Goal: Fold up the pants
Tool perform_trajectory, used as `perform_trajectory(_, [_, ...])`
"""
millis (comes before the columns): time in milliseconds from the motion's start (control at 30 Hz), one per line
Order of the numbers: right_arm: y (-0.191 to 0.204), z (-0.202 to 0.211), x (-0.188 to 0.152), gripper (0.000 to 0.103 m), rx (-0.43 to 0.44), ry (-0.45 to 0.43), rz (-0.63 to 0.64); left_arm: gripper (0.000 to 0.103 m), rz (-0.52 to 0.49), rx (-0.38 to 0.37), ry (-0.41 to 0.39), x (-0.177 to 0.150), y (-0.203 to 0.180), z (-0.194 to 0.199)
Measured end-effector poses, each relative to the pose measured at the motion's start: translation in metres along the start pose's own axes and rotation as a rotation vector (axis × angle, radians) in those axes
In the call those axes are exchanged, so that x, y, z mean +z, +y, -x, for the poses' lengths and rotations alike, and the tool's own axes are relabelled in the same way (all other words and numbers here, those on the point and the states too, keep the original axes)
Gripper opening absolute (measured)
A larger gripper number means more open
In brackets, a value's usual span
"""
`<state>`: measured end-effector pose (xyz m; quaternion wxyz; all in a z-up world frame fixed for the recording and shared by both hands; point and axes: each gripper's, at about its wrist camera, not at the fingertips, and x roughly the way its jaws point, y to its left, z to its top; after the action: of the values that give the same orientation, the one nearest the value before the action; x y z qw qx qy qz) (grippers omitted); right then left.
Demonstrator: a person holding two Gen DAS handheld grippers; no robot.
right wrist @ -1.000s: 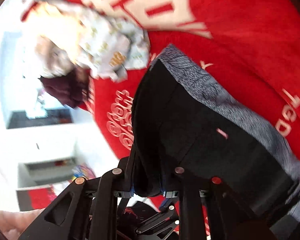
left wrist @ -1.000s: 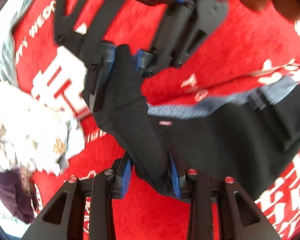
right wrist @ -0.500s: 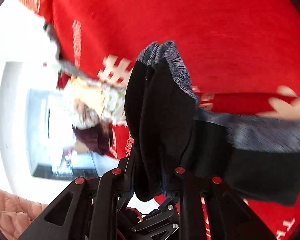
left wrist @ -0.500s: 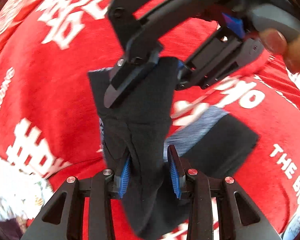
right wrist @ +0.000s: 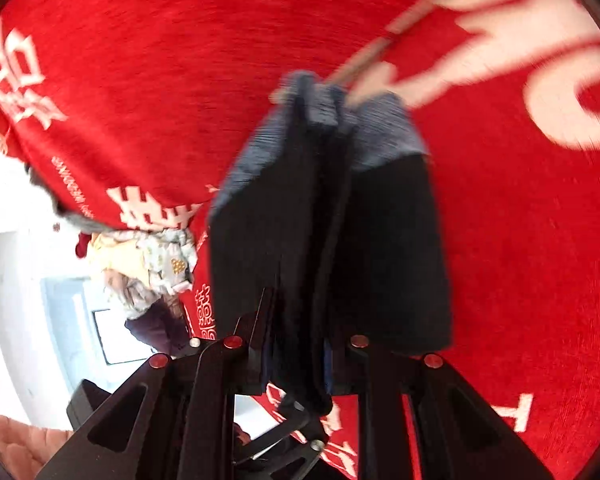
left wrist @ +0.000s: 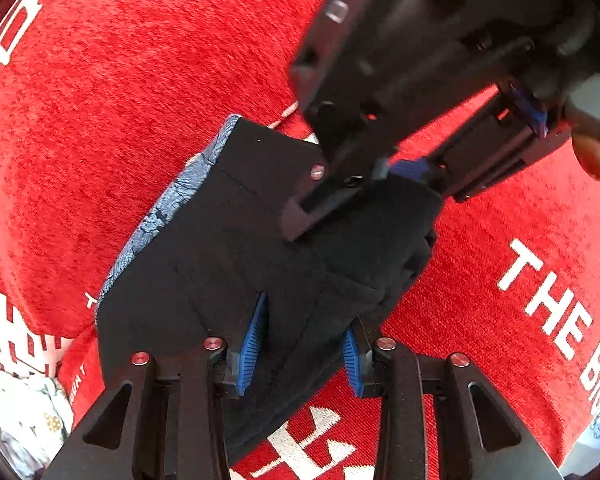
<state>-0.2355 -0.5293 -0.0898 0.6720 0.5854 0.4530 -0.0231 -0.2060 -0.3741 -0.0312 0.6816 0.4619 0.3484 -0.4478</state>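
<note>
Lying folded on a red cloth (left wrist: 148, 92) with white lettering: black pants (left wrist: 228, 248), grey patterned waistband. Left hand-held gripper (left wrist: 302, 344), jaws just opening, fabric between blue pads (left wrist: 252, 340). Right hand-held gripper (right wrist: 298, 354) clamped narrowly on the bundled layers.

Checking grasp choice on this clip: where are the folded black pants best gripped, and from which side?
Grip the black pants at the thick folded corners opposite the blue-grey waistband, coming in from above. Layers stack there, so one pinch catches them all. Right gripper clamps one corner; left gripper, jaws just opening, straddles the other.
</note>
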Motion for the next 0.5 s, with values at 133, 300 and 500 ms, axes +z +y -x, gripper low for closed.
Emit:
perform_trajectory(133, [-0.004,0.005,-0.003,0.026,-0.026,-0.009,-0.022,0.059,-0.001,-0.103,-0.007,-0.006,0.008,0.014])
perform_trajectory(300, [0.008,0.022,-0.011,0.029,-0.201,-0.029,0.011,0.059,0.067,-0.150,-0.035,-0.019,0.046,0.050])
perform_trajectory(500, [0.053,0.038,-0.014,0.031,-0.351,-0.113,0.156,0.059,0.311,-0.049,0.040,-0.031,0.141,0.022])
